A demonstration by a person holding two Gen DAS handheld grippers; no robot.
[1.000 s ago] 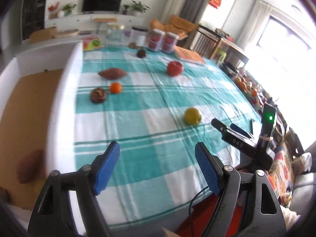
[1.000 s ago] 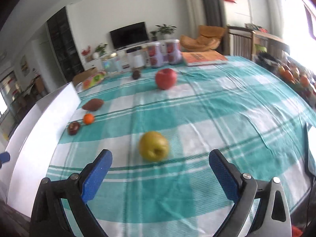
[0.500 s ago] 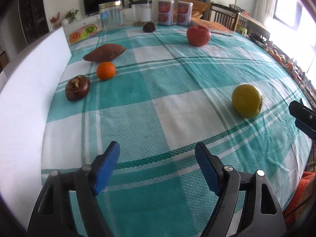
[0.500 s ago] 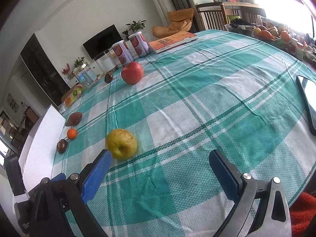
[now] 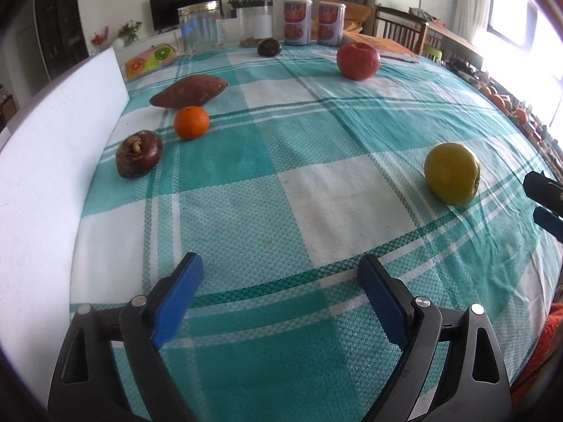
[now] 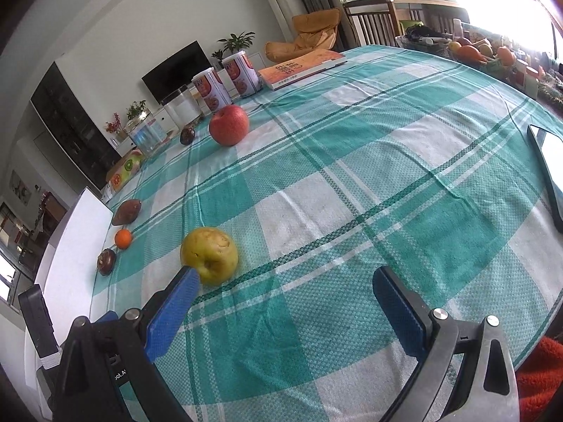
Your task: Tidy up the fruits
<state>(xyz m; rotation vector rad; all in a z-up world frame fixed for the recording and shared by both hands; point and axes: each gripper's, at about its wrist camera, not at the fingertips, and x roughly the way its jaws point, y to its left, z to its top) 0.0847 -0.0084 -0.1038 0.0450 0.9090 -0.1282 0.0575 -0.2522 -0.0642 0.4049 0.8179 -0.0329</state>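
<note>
Only from the right wrist view, a phone (image 6: 549,172) at the tablecloth's (image 6: 352,161) edge; both grippers' fingers (image 6: 176,302) wide apart, empty.

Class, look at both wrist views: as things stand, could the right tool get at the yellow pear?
Probably yes. The right tool is open, and the yellow pear lies on the tablecloth just beyond its left finger. Nothing stands between them, but the pear is off-centre, so the tool should shift left first.
</note>
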